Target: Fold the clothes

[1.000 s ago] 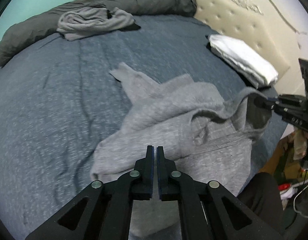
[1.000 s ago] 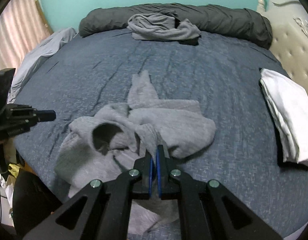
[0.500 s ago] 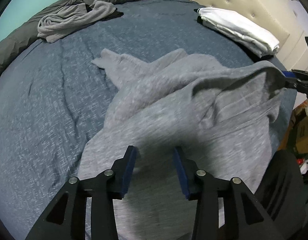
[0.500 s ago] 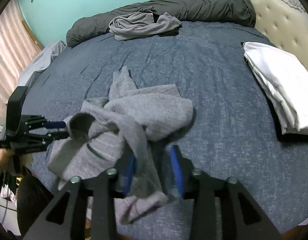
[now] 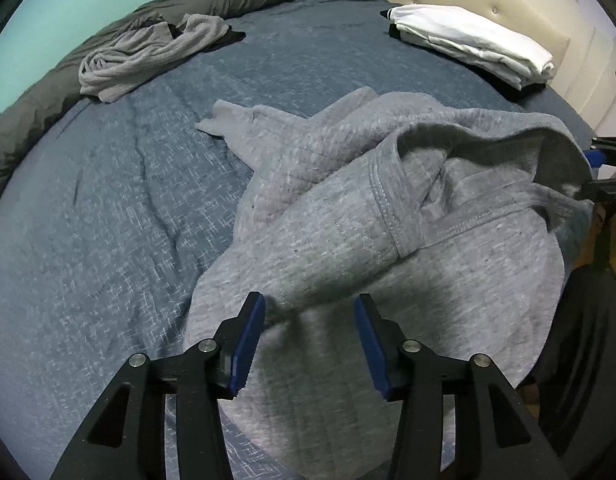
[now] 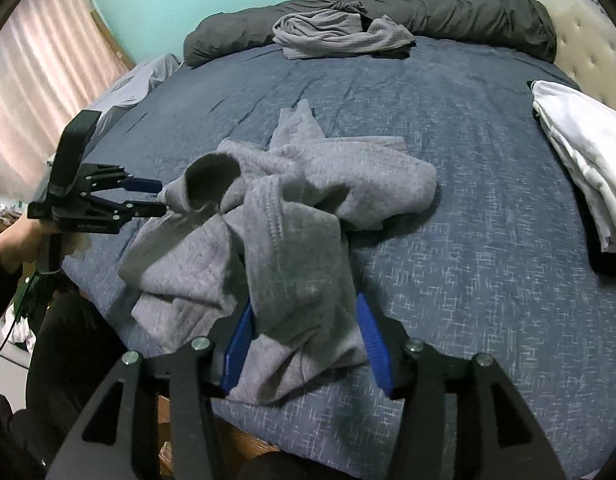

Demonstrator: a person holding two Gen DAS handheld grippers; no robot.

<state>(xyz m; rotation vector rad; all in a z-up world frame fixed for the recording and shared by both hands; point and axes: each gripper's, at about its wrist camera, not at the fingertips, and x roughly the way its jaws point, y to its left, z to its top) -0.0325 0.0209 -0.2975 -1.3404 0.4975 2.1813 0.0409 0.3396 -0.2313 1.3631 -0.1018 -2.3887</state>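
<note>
Right wrist view, far left of frame: a hand (image 6: 15, 236) holds the left gripper (image 6: 157, 198), its tips level with a raised fold of the gray hoodie (image 6: 291, 208). Whether they touch the cloth cannot be told from here.

Left wrist view: that gripper's (image 5: 310, 312) jaws are opening, about half wide, with flat hoodie (image 5: 348, 240) cloth beneath and between the blue pads (image 5: 247, 340), none of it pinched.

Center of both frames: the hoodie lies crumpled on the blue bedspread (image 6: 488, 260), near the front edge of the bed, one sleeve pointing toward the upper middle.

Bottom center, right wrist view: the right gripper (image 6: 305, 316) has jaws opening, a thick bunch of hoodie between the pads, not squeezed.

Upper center: a gray garment (image 6: 340, 34) rests against a dark rolled blanket (image 6: 468, 10).

Right edge: folded white clothes (image 6: 584, 152) beside a cream tufted headboard (image 6: 592, 56).
</note>
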